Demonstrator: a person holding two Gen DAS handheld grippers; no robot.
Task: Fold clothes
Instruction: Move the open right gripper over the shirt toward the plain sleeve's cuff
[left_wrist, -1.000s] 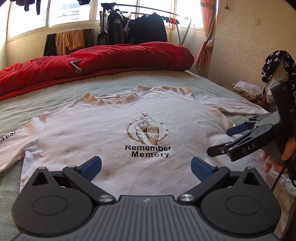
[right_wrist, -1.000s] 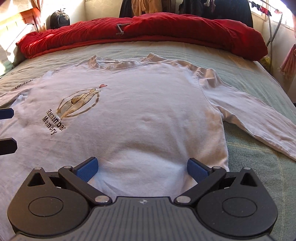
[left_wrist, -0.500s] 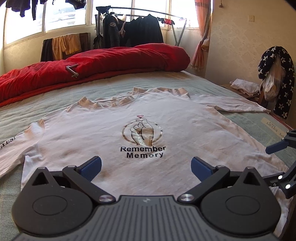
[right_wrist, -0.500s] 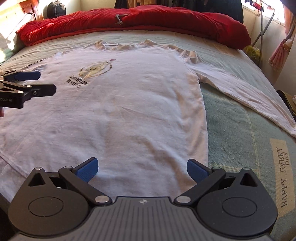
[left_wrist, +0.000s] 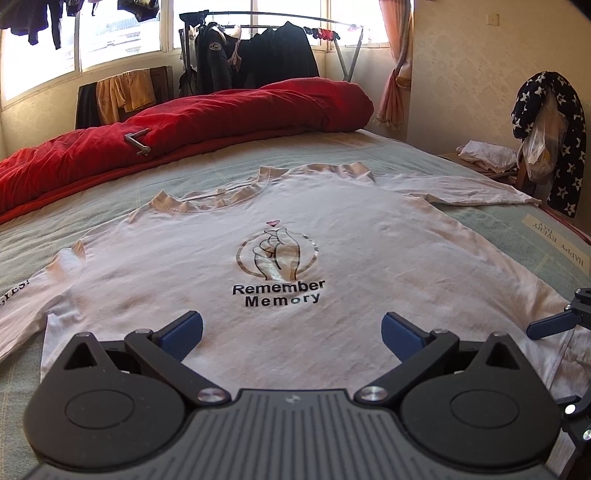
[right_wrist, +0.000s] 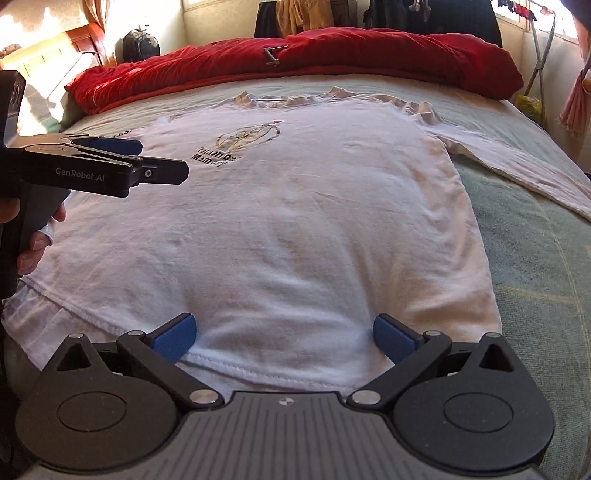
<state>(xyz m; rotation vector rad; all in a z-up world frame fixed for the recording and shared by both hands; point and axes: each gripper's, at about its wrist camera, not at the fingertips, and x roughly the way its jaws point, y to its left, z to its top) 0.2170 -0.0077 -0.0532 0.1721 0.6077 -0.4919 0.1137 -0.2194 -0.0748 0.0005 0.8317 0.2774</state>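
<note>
The white shirt lies flat on the bed, thin and limp. Both sets of fingers, left and right, are spread wide and empty; the hem corners look the best hold.

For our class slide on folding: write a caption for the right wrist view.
Open right gripper poised at the hem of a white long-sleeved shirt spread flat on the bed.

The long-sleeved shirt is white with a black and gold hand print and black lettering. The bed sheet is pale green, the duvet red. Each tool is black with blue pads. A scarf is navy with white stars.
</note>
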